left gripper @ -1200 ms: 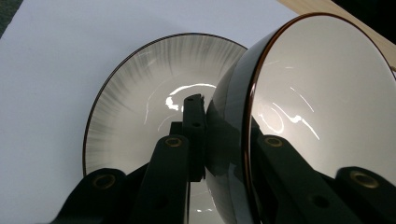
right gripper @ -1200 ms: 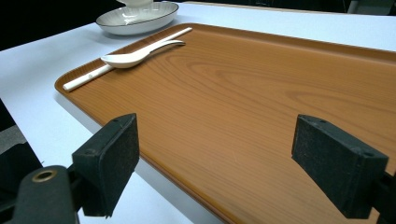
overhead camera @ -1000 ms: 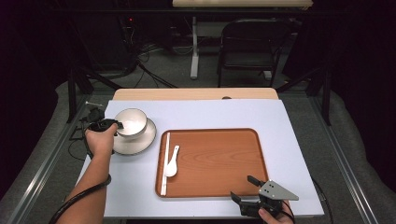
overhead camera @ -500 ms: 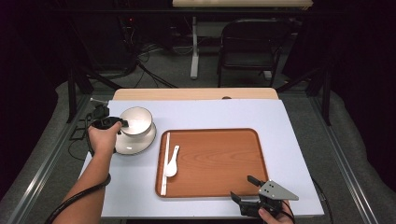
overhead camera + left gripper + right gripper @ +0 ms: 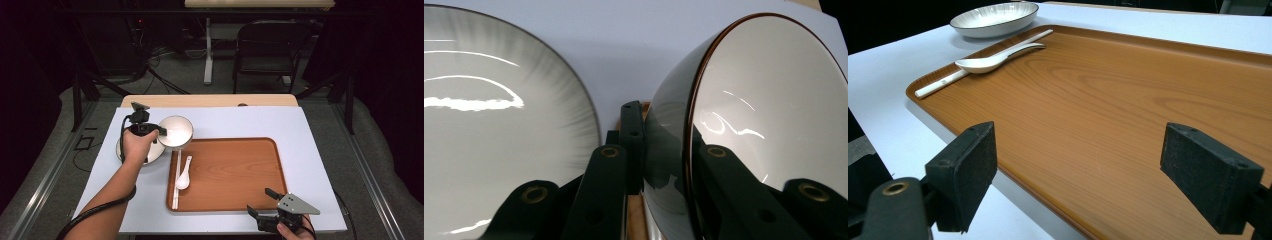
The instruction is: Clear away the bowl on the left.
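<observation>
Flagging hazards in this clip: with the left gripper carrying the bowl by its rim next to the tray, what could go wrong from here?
1. The left gripper pinches only the bowl wall at its rim; the glossy, tilted bowl might slip or swing.
2. The spoon and chopsticks lie at the tray edge nearest the bowl, so a low pass could knock them.
3. The plate sits close by and could be clipped.

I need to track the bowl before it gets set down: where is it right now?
In the high view the bowl is left of centre, tilted, held by its rim in the left gripper, just above the plate and the tray's far-left corner.
</observation>
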Demonstrator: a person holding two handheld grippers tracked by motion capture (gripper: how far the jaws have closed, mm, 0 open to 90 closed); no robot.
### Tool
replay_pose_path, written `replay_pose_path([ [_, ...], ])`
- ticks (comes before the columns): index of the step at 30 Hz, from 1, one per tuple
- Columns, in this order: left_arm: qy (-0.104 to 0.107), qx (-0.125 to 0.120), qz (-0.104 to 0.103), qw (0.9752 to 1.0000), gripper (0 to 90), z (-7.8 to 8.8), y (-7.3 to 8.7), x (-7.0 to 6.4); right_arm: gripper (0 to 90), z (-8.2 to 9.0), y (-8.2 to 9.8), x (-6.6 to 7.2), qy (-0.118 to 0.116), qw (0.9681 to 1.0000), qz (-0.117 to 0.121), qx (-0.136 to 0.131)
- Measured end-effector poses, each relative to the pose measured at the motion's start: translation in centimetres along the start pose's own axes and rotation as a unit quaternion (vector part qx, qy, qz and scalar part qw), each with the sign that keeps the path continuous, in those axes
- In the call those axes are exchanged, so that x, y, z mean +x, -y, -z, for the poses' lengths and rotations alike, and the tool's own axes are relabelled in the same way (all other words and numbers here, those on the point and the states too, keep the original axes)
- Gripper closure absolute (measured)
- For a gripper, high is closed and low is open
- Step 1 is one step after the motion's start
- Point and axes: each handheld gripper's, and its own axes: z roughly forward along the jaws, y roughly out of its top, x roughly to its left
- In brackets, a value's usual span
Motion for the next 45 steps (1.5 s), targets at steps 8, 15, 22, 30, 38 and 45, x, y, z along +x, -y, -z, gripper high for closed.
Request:
replay_pose_path([
  [8,0.021,0.017,-0.027,0.9993,80.9,-1.9,0.2,-3.2,14.4,0.0,0.0,0.0,-0.001,1.0,0.003,-0.001],
  [15,0.027,0.022,-0.033,0.9988,80.9,-2.6,0.3,-4.2,14.4,0.0,0.0,0.1,-0.001,1.0,0.003,-0.001],
  [22,0.04,0.04,-0.054,0.9969,81.0,-5.2,0.4,-7.9,14.4,0.1,-0.1,0.1,-0.002,1.0,0.005,-0.001],
  [30,0.042,0.051,-0.065,0.9957,81.0,-7.0,0.4,-10.6,14.4,0.1,-0.1,0.1,-0.002,1.0,0.004,-0.002],
  [38,0.054,0.059,-0.064,0.9947,81.0,-8.9,0.6,-13.4,14.4,0.2,-0.1,0.2,-0.004,1.0,0.003,-0.003],
  [45,0.052,0.063,-0.068,0.9944,81.0,-10.6,0.9,-15.7,14.4,0.2,-0.1,0.2,-0.006,1.0,0.006,-0.005],
])
